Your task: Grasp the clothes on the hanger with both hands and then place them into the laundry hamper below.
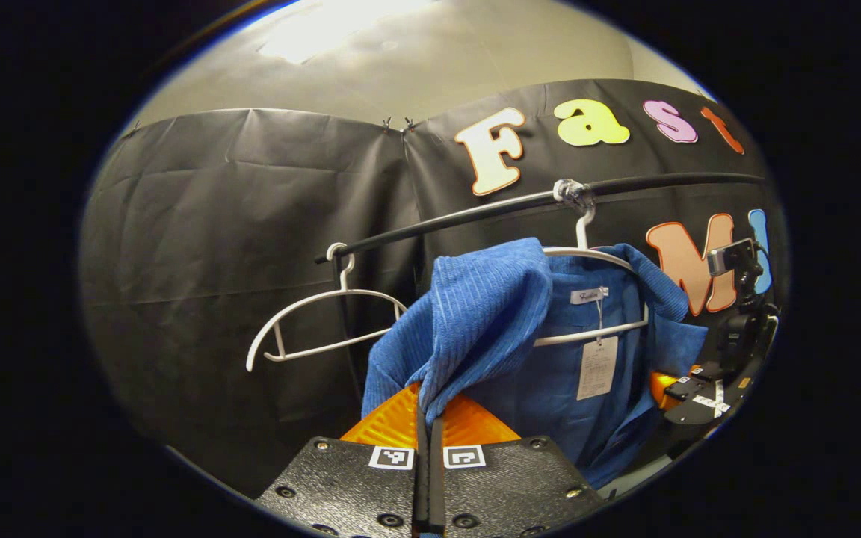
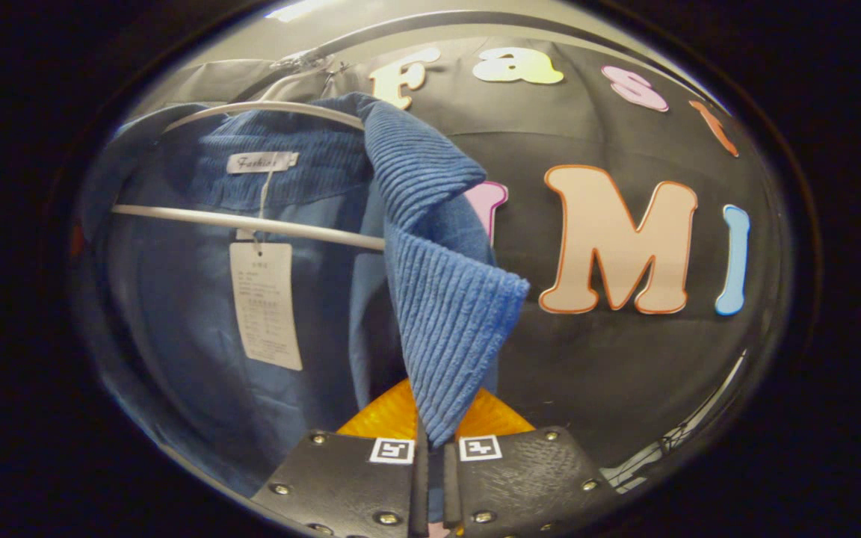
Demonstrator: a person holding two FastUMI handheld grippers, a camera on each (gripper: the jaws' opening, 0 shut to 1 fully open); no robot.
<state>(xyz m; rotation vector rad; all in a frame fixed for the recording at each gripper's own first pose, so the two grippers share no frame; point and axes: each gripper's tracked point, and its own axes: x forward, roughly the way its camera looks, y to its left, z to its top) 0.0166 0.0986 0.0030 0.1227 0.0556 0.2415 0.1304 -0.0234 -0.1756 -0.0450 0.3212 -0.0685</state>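
- Presently, in the left gripper view, the left gripper has its two fingers drawn together with almost no gap, and a fold of the blue corduroy shirt is pinched between them.
- That fold rises straight up from the finger line and widens into ribbed cloth directly above and ahead of the gripper.
- The shirt hangs on a white hanger, hooked over a black rail that runs across the booth wall.
- A paper tag hangs on a string from the neck label, inside the open front of the shirt.
- A second white hanger hangs bare on the same rail, to the left of the shirt and apart from it.
- The right gripper shows at the far right edge of this view, just beside the shirt's other side; contact cannot be judged from here.
- In the right gripper view, the right gripper likewise has its fingers closed to a narrow slit, with a ribbed flap of the shirt caught between them.
- The flap drops from the hanger's shoulder down into the finger line, so the cloth sits directly above this gripper.
- The shirt's body and the tag lie to the left of the gripper in this view.
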